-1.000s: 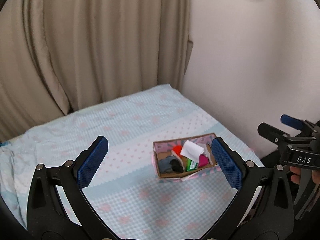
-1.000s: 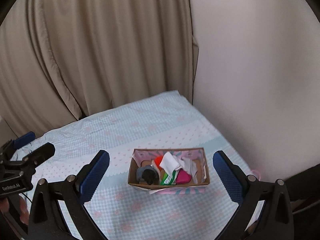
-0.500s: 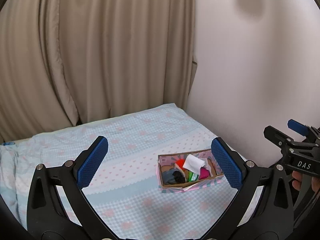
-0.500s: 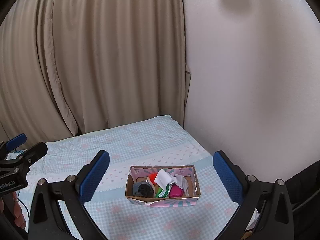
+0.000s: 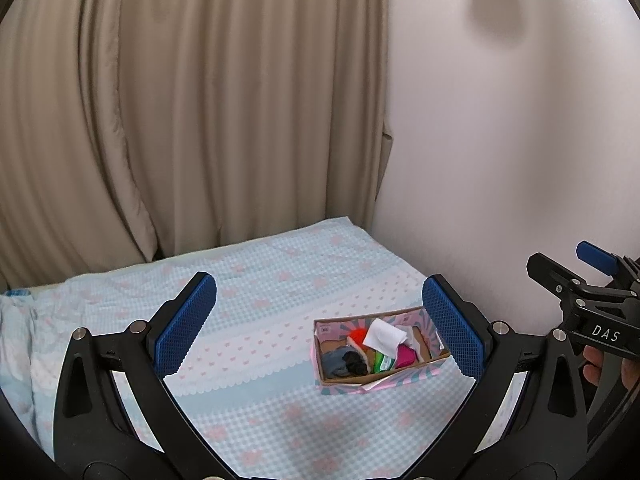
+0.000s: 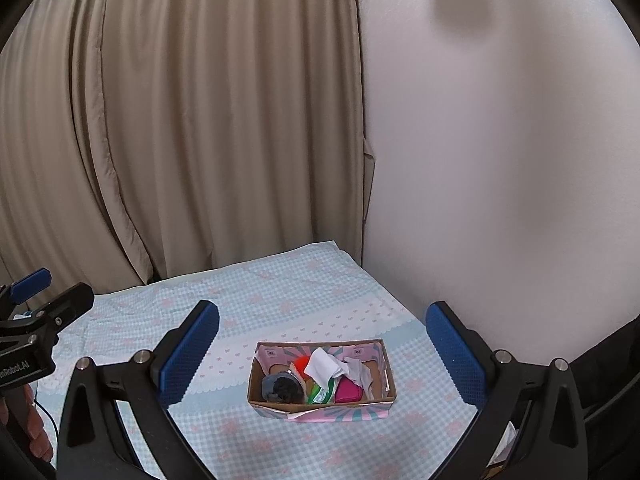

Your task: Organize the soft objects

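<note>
A small cardboard box (image 5: 348, 380) (image 6: 320, 402) with a pink patterned lining sits on the bed near the right side. It holds several soft items: a white cloth (image 5: 384, 338) (image 6: 322, 364), a dark grey and black bundle (image 5: 344, 362) (image 6: 282, 386), a green piece (image 6: 320, 392), a magenta piece (image 5: 406, 354) (image 6: 350, 392) and something orange-red (image 5: 357, 334). My left gripper (image 5: 320, 332) is open and empty, held well back from the box. My right gripper (image 6: 322, 354) is open and empty too, also back and above. Each gripper shows at the edge of the other's view.
The bed (image 5: 260, 280) has a light blue checked cover with pink motifs. Beige curtains (image 5: 200, 120) hang behind it and a pale wall (image 6: 500, 160) runs along its right side. Rumpled bedding (image 5: 16, 340) lies at the far left.
Both grippers have drawn back and tilted upward, so the box sits lower and smaller in each view. The jaws stayed open and empty. The box has not moved.
</note>
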A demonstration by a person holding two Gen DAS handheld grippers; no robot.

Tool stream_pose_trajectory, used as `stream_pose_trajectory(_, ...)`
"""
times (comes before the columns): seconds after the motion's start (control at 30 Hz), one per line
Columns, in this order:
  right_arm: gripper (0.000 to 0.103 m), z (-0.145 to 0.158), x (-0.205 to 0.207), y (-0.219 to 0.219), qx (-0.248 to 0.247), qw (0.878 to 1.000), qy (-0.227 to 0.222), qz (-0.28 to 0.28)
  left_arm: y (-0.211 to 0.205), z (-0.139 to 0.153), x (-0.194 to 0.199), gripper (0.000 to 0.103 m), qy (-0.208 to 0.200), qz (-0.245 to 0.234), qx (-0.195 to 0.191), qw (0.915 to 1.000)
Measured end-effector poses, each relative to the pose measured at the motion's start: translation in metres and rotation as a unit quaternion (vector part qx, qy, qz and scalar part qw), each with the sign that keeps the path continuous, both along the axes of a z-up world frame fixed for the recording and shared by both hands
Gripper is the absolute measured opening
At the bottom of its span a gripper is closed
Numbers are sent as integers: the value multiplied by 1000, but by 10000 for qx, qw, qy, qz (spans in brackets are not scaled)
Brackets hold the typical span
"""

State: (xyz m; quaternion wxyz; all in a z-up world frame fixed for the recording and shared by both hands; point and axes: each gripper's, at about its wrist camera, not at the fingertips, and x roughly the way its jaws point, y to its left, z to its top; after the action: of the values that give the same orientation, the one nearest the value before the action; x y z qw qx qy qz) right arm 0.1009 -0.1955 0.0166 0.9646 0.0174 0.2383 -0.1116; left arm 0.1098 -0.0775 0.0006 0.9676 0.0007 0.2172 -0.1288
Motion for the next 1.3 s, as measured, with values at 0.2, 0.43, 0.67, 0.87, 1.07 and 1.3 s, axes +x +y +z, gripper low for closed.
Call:
stream_pose_trajectory(0.2, 103, 0, 1, 0, -12, 10000, -35, -17, 0, -1, -1, 103, -29, 12, -22, 10000)
stream_pose_trajectory(0.43, 103, 0, 2, -1, -49, 10000, -49, -10, 1, 2, -3, 103, -42, -4, -71, 10000)
stream_pose_trajectory(0.67, 103, 1, 4, -2, -42, 10000, -69, -10, 2, 1, -2, 103, -60, 9, -99, 9999)
stream_pose_trajectory(0.87, 103, 2, 4, -3, -37, 10000, -70, -7, 2, 1, -1, 103, -79, 7, -88, 9999)
stream_pose_trajectory(1.07, 103, 1, 7, -5, -43, 9999, -95, -3, 2, 0, 0, 103, -103, 17, -83, 9999)
stream_pose_trajectory(1.3, 103, 1, 8, -6, -36, 9999, -98, -1, 3, 0, -1, 103, -107, 11, -87, 9999)
